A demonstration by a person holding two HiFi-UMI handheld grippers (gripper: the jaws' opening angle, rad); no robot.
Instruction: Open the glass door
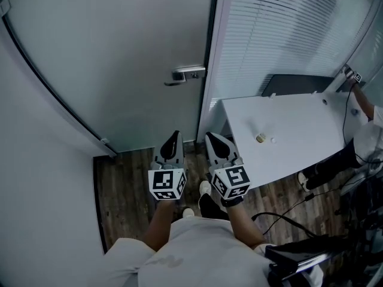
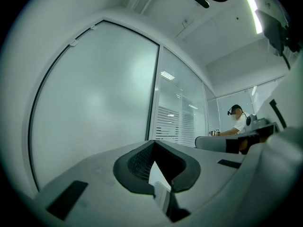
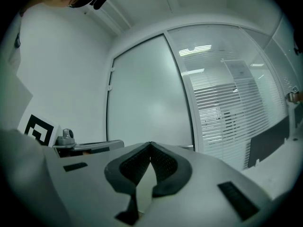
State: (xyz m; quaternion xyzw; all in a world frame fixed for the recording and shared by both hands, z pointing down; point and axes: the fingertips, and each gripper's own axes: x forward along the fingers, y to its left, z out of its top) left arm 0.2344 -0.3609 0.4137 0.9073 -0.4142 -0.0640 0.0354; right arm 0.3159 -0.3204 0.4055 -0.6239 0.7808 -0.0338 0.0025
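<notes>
The frosted glass door [image 1: 108, 58] stands closed ahead of me, its metal lever handle [image 1: 185, 75] at the right edge beside the white frame [image 1: 209, 64]. My left gripper [image 1: 174, 135] and right gripper [image 1: 210, 137] are held side by side at waist height, pointing at the door, well short of the handle and below it in the head view. Both are shut with nothing between their jaws. The left gripper view has the door [image 2: 94, 103] filling its left half past the closed tips [image 2: 154, 143]. The right gripper view shows the door [image 3: 147, 98] above its closed tips [image 3: 150, 144].
A white table [image 1: 299, 124] stands close on the right with a small object [image 1: 261, 138] on it, in front of a glass partition with blinds [image 1: 287, 28]. A seated person [image 1: 366, 137] is at the far right. Cables [image 1: 287, 211] lie on the wooden floor [image 1: 125, 190]. A white wall [image 1: 36, 178] closes the left.
</notes>
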